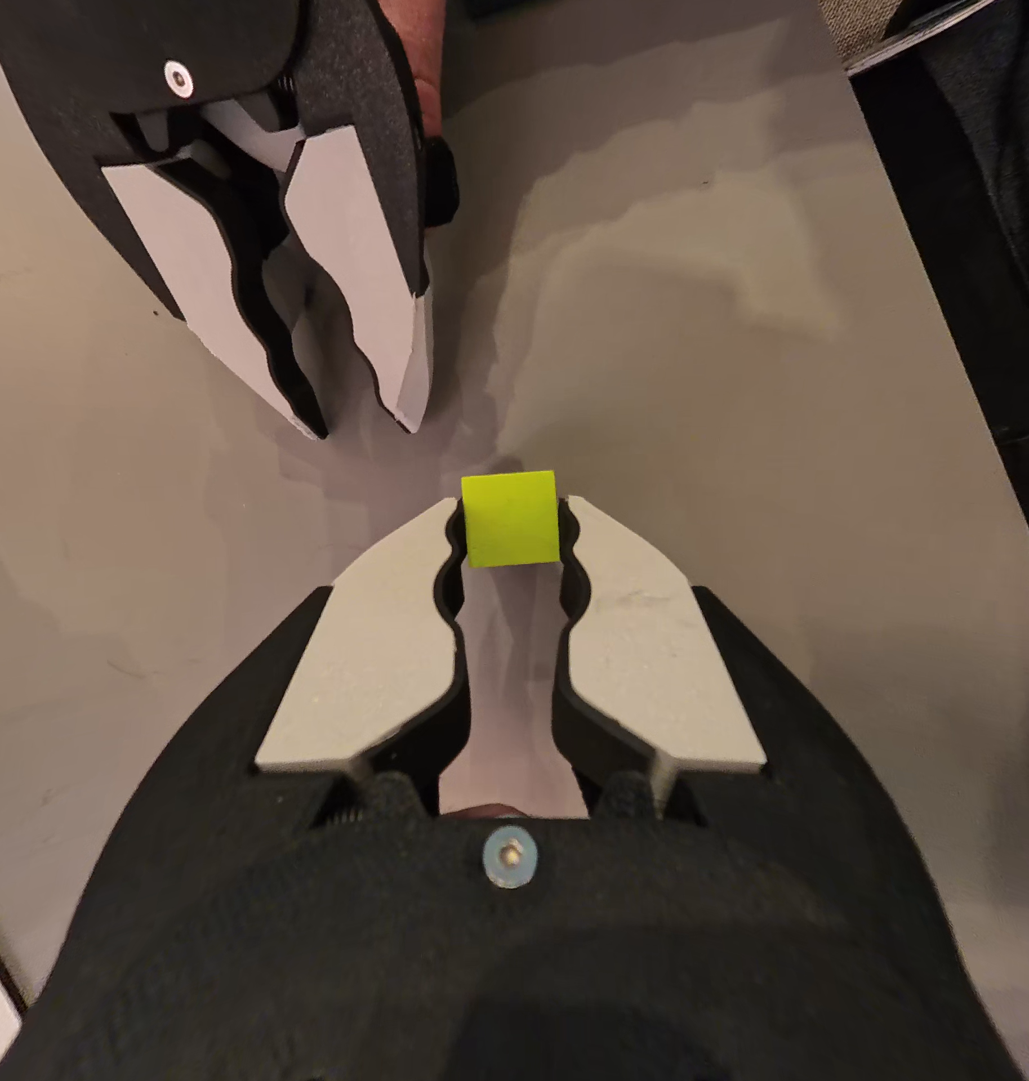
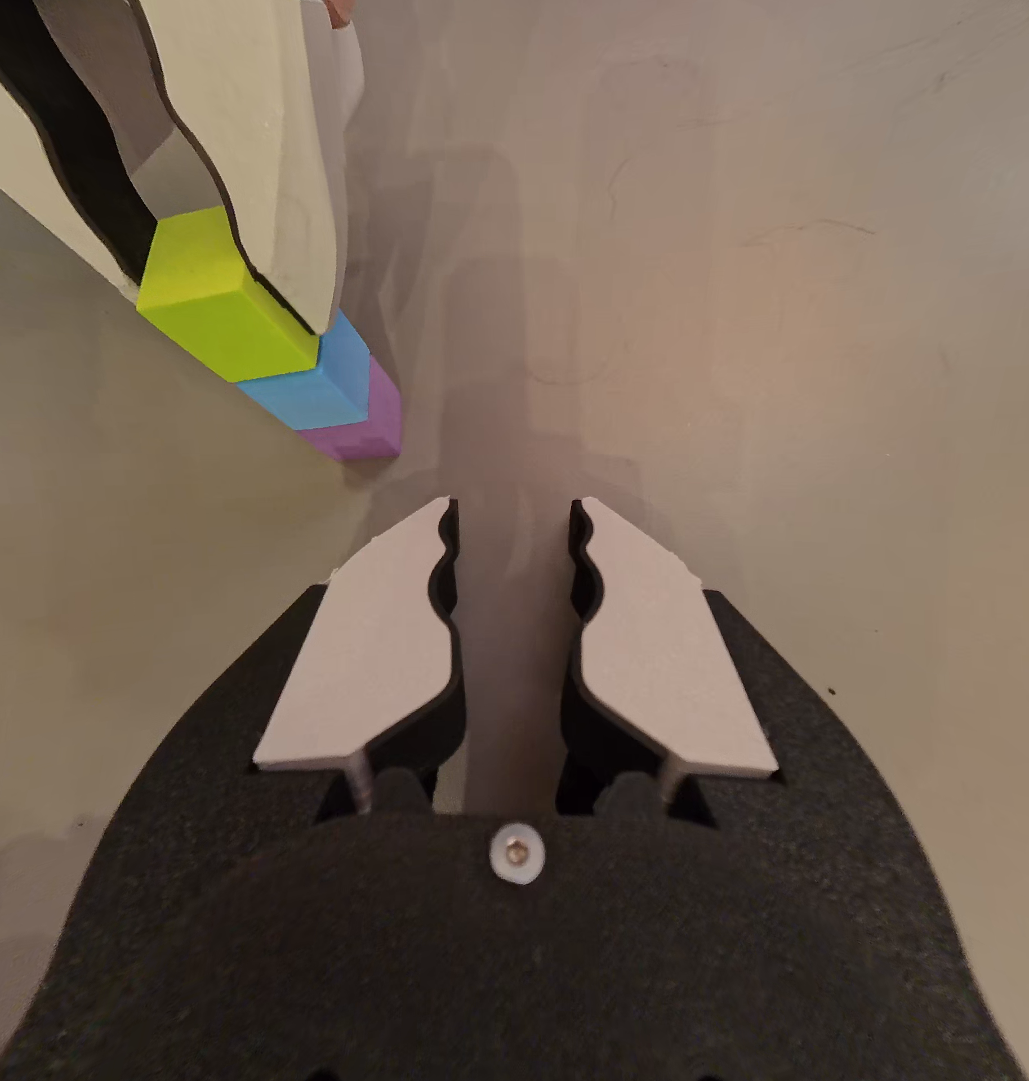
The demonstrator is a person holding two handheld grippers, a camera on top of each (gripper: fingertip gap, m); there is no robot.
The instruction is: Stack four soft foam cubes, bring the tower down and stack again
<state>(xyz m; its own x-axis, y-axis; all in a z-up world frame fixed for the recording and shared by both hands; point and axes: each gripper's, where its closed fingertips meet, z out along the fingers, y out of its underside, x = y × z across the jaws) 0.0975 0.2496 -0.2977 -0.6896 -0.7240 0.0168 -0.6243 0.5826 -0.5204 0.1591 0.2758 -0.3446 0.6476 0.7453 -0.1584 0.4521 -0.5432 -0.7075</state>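
Grey surface [image 2: 734, 351] carries my purple cube [image 2: 371, 433] and blue cube [image 2: 319, 392]. My left tongs [image 1: 511, 515] pinch the green cube [image 1: 511, 520] on top to square the tower; my right tongs [image 2: 513, 526] wait spread and empty.

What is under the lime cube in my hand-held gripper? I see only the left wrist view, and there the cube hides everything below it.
Observer: In the right wrist view, the lime cube sits on a blue cube.
Operator: Is the blue one on the table?
Observer: No, a purple cube is under it, and that one rests on the grey table.
Operator: Are my fingers touching the blue cube too?
Observer: The left hand-held gripper has its fingers on the lime cube's sides only; the tip ends about at the blue cube's top edge.
Operator: Is a fourth cube somewhere?
Observer: None shows in either view; the right hand-held gripper is open with nothing between its fingers.
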